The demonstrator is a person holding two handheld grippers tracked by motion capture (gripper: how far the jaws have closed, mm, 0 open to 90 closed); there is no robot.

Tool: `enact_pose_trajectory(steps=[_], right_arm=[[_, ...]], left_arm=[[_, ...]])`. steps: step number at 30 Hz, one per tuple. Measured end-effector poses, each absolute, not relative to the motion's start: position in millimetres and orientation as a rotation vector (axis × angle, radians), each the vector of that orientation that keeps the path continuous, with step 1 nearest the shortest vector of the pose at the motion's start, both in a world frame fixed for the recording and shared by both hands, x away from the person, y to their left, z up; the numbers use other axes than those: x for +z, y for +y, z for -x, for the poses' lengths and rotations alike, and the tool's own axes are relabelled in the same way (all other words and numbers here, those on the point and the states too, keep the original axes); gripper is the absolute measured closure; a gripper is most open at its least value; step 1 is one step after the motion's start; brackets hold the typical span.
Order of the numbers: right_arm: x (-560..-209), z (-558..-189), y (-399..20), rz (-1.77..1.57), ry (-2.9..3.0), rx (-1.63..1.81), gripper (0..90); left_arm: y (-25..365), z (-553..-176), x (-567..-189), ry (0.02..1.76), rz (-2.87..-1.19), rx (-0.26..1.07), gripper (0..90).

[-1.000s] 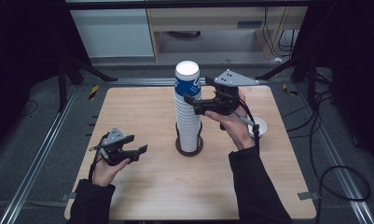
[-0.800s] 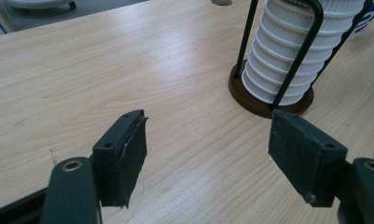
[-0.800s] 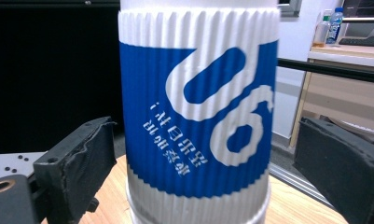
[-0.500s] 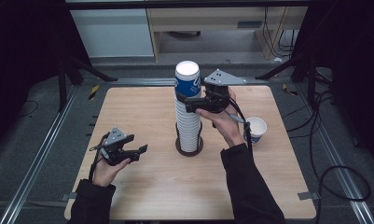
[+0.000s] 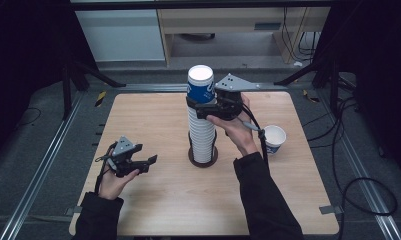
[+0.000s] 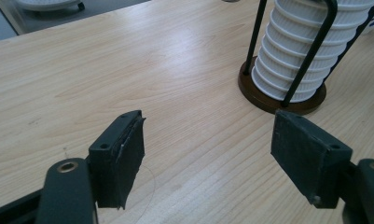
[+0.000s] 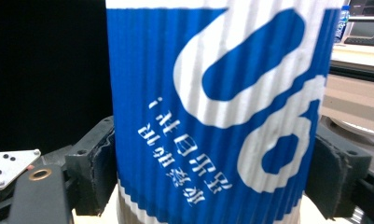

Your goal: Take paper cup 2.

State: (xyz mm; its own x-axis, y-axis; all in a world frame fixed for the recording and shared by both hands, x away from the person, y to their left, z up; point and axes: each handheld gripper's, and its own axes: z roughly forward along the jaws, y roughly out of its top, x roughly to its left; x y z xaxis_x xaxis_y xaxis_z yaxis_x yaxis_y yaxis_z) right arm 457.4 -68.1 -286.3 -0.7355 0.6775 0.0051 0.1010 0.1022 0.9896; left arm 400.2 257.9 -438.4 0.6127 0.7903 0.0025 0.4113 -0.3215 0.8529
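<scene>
Right gripper [image 5: 202,107] has moved in from the lone cup [image 5: 274,138] near the table's [image 5: 153,200] right edge, now pinching the stack's top cup [image 5: 201,85]; left gripper [image 5: 147,163] rests spread.

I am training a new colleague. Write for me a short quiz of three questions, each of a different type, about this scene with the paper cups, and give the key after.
1. True or false: the right hand-held gripper has its jaws on both sides of the top cup of the stack of cups.
2. Multiple choice: where is the single cup? A) inside the holder B) on the table, to the right of the stack C) between the jaws of the left hand-held gripper
3. Fill in: the jaws of the left hand-held gripper stand ____, with nothing between them.

Key: 1 true; 2 B; 3 open
</scene>
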Motion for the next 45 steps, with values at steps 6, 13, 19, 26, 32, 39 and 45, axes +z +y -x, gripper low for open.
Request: enact_pose_trajectory(steps=[6, 13, 19, 26, 32, 39, 45], right_arm=[[-285.4, -457.1, -68.0, -0.751, 1.935, 1.667, 17.6], [-284.9, -457.4, -67.7, -0.750, 1.938, 1.662, 17.7], [-280.5, -455.8, -69.1, -0.737, 1.911, 1.686, 18.5], [-270.9, -454.4, -70.5, -0.721, 1.912, 1.682, 20.1], [-260.6, -454.3, -70.7, -0.705, 1.904, 1.685, 20.7], [-246.7, -451.5, -69.2, -0.689, 1.884, 1.672, 21.0], [-235.1, -450.4, -69.7, -0.689, 1.852, 1.682, 21.0]], left_arm=[[259.0, -401.2, -439.4, 0.971, -1.941, 0.540, 26.8], [259.9, -400.9, -438.7, 0.989, -1.922, 0.533, 26.6], [261.2, -400.7, -438.0, 0.997, -1.910, 0.550, 26.7], [261.0, -401.0, -438.5, 1.007, -1.904, 0.542, 26.7], [262.0, -401.0, -438.4, 1.014, -1.899, 0.536, 27.4], [262.4, -400.9, -438.0, 1.019, -1.896, 0.535, 28.0], [263.0, -400.7, -437.8, 1.022, -1.891, 0.536, 28.0]])
